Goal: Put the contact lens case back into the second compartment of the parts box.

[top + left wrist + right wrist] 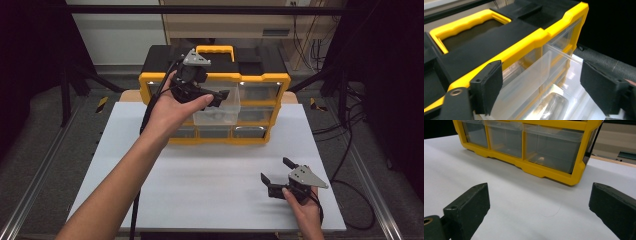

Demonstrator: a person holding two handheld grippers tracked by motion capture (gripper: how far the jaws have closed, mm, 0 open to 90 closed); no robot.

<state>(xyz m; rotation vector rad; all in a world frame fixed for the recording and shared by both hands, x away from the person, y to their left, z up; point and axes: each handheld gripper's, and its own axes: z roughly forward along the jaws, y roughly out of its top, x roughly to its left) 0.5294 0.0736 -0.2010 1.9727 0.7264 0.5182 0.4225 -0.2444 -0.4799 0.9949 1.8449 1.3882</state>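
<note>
One clear drawer (pixel 218 111) half out of organizer (pixel 260 80) near table's (pixel 150 200) far edge: light, thin-walled, slippery; grip front lip. Left gripper (pixel 220 97) jaws parted astride drawer wall, no squeeze; right gripper (pixel 276 175) wide, empty.

**Clear drawer pulled out of the yellow organiser**

A clear, thin-walled plastic drawer (pixel 218 111) stands drawn partway out of the top row of a yellow-and-black plastic organiser case (pixel 260 78); it juts level toward the person, open side up, its back end in the slot; the front end lies between and just below the spread jaws of the left gripper (pixel 220 97), whose pads stand off its walls; something pale and glossy, too blurred to name, lies on its floor; the case sits upright on the white table, well beyond the right gripper (pixel 276 172).
</note>
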